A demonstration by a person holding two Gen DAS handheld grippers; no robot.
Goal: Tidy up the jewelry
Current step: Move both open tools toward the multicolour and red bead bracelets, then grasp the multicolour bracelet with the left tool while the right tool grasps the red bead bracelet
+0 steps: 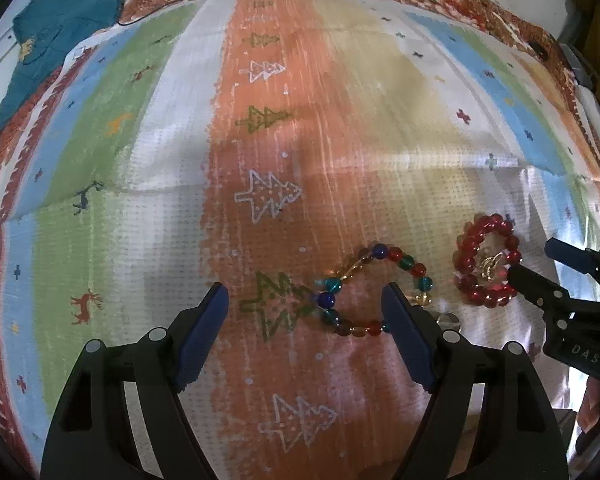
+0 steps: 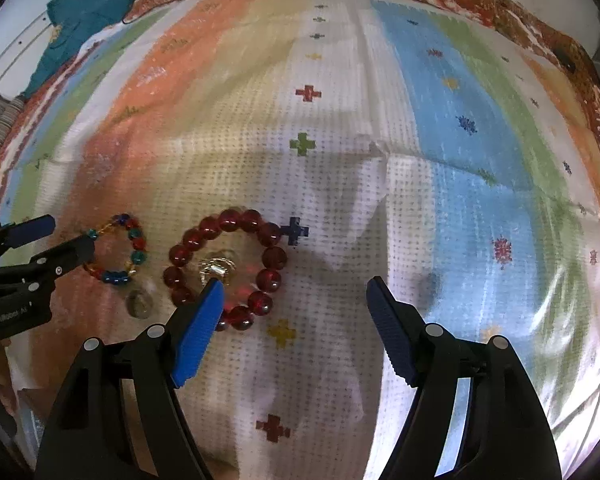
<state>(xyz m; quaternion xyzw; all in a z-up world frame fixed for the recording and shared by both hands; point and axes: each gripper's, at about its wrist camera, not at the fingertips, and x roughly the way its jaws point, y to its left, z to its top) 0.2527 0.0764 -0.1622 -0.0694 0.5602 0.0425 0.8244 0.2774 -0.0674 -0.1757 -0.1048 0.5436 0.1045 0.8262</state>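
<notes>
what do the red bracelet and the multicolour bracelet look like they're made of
Red bracelet: large translucent glossy beads, probably glass or resin, since light glows through them; a gold-toned metallic charm sits inside the ring. Multicolour bracelet: smaller clear-tinted shiny beads, glass or plastic, with tiny gold-coloured spacers.

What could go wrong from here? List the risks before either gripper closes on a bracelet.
1. The left gripper is open with one pad over the multicolored bracelet; closing may pinch only a few beads and let it slip.
2. The red bracelet encircles a small gold piece; lifting could drag it.
3. The right gripper works beside the left; they may collide.
</notes>
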